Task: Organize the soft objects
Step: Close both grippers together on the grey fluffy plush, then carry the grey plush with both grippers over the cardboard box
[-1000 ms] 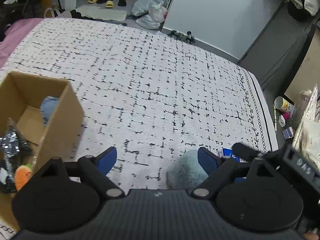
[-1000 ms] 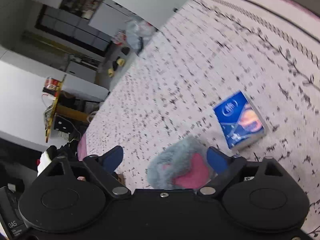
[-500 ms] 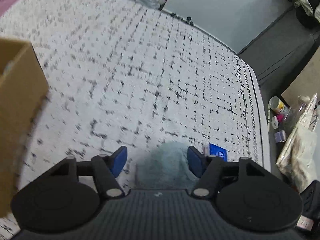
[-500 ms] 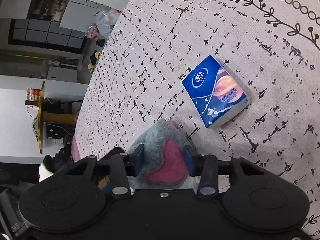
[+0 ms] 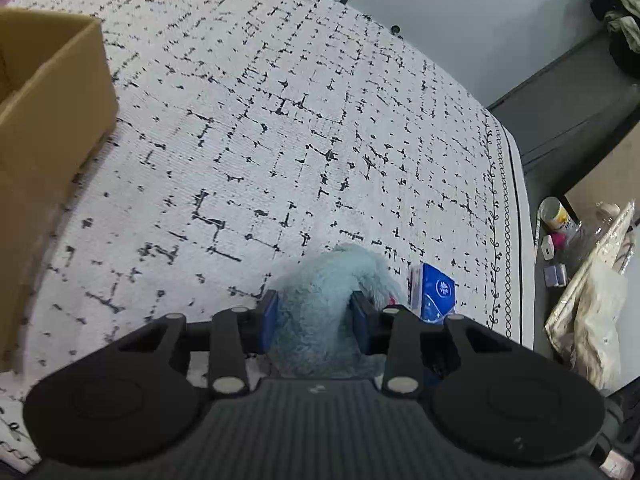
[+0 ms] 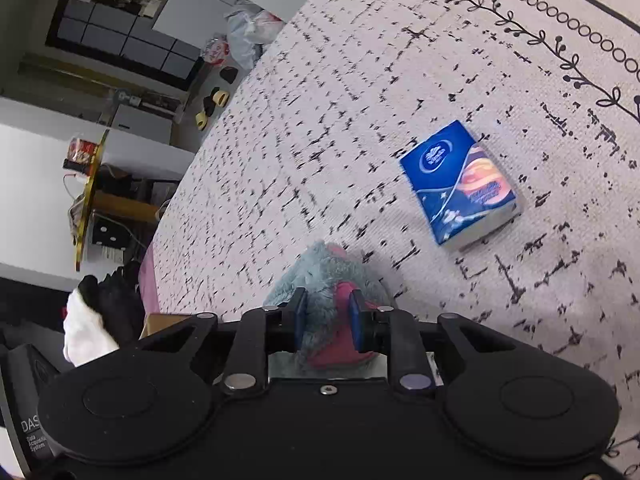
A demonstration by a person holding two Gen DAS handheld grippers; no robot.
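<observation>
On the white bed cover w/ black dash-grid print [image 5: 280,128], both tongs grip the same thing: a fluffy grey-blue plush toy w/ a pink patch [image 5: 320,312]. Left tongs [image 5: 315,322] have their blue pads pressed into the fur on either side, so they're closed onto the toy at a fairly narrow gap. Right tongs [image 6: 326,322] pinch it too, pads even closer together, squeezing the fur & pink part [image 6: 336,344] between them. Toy sits low over the bed cover near its patterned edge; can't tell if it's touching the fabric or lifted a bit.

Just beside the toy, towards the vine-and-circle border, lies a blue rectangular tissue pack w/ white logo [image 6: 460,184], flat on the cover, apart from both tongs. Left wrist view shows the same pack [image 5: 434,292] peeking out right of the plush.

Further left stands an open brown cardboard box [image 5: 52,100], well apart from the toy; its inside is out of sight from this angle. Beyond the bed's right edge, on the dark floor, there's small clutter incl. a yellow-white can [image 5: 556,212] & a crinkly plastic bag [image 5: 592,300].
</observation>
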